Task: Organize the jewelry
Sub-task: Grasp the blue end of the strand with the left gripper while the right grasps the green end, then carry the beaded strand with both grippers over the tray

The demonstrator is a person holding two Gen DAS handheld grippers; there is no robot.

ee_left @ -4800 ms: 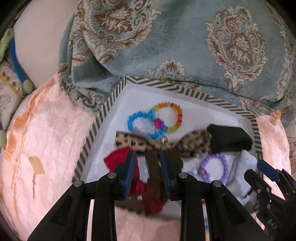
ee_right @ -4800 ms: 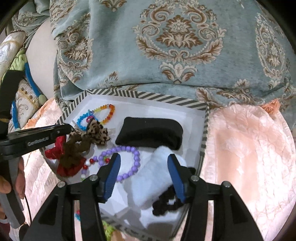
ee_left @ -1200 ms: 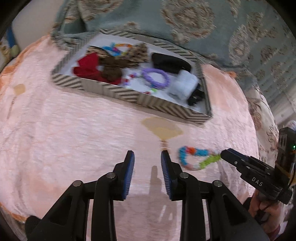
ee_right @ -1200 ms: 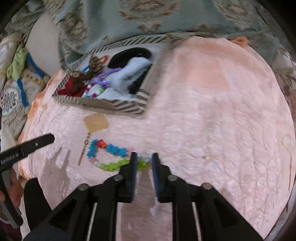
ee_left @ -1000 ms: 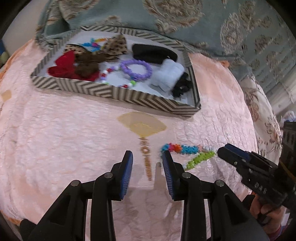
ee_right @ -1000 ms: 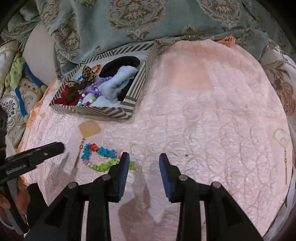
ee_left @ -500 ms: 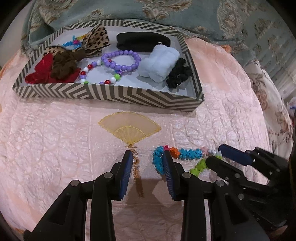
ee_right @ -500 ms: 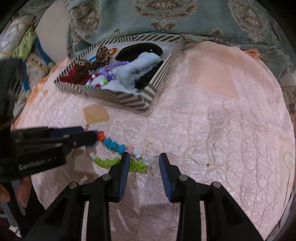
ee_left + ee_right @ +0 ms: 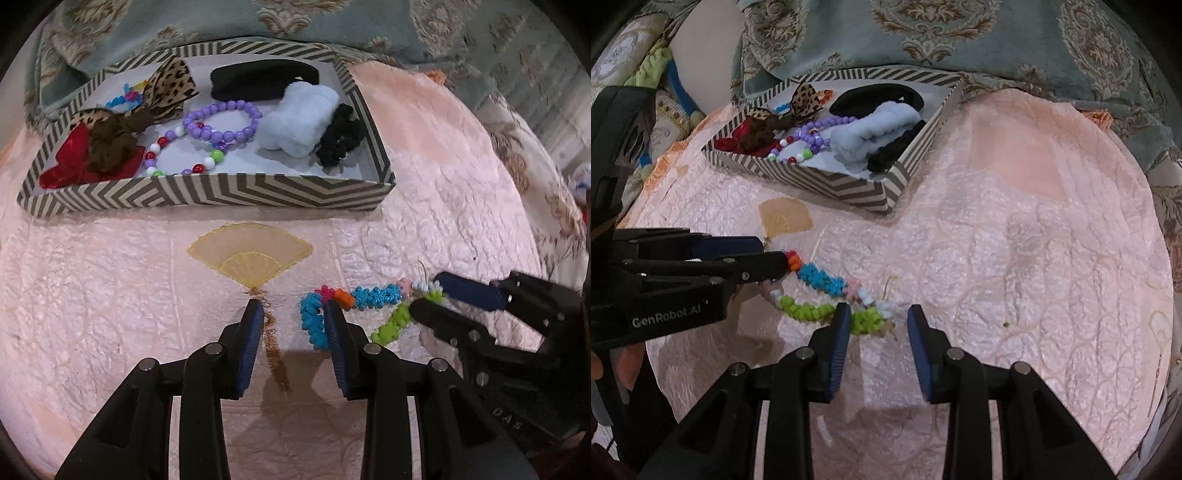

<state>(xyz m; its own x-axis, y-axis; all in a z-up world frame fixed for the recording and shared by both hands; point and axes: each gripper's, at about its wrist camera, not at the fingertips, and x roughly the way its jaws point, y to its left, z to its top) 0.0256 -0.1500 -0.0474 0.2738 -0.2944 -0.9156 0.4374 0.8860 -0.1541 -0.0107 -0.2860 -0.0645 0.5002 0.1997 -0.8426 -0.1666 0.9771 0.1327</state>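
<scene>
My bed is covered by a big pink quilt [image 9: 110, 277], and a blue-green blanket with brown swirls [image 9: 997, 44] lies at its far edge. A striped tray [image 9: 207, 194] sits on the quilt near that far edge. In the tray I see a red bow [image 9: 66, 166], a leopard bow [image 9: 170, 86], a black pouch [image 9: 262, 79], a fluffy white roll [image 9: 299, 118], a black scrunchie [image 9: 340, 136] and a purple bead bracelet [image 9: 221, 123].

The colourful bead bracelet [image 9: 373, 295] lies on the quilt nearer to me than the tray, beside a yellow fan shape [image 9: 251, 254] sewn into the quilt. My left gripper [image 9: 293, 310] is spread open, and its right finger touches the blue end of the bracelet. My right gripper [image 9: 875, 314] is spread open too, closing a little, with the green and white end between its fingers, not pinched.
</scene>
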